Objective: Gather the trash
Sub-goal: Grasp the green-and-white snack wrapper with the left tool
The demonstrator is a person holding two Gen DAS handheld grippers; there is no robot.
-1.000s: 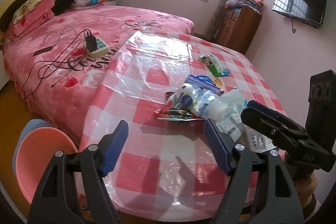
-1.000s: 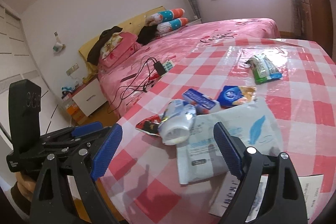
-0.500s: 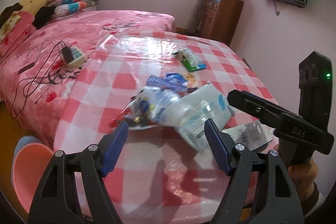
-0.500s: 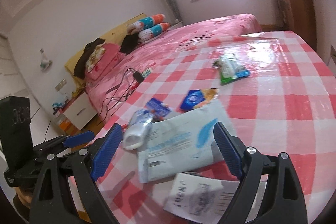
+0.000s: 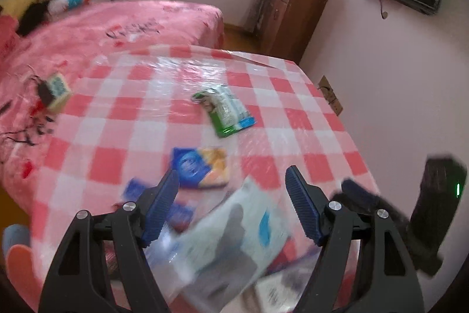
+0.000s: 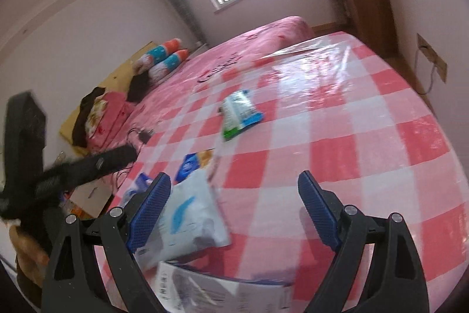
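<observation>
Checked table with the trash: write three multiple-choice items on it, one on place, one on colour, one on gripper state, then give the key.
1. Where does the green-and-white wrapper lie?
A. on the bed
B. on the checked table, beyond the blue-and-yellow packet
C. between the jaws

2. The tablecloth's checks are:
A. red and white
B. green and yellow
C. black and grey

3. The right gripper is:
A. shut on a bottle
B. shut on paper
C. open, gripping nothing

B: it rests mid-table. A: the squares show it. C: the pads stand wide apart.
</observation>
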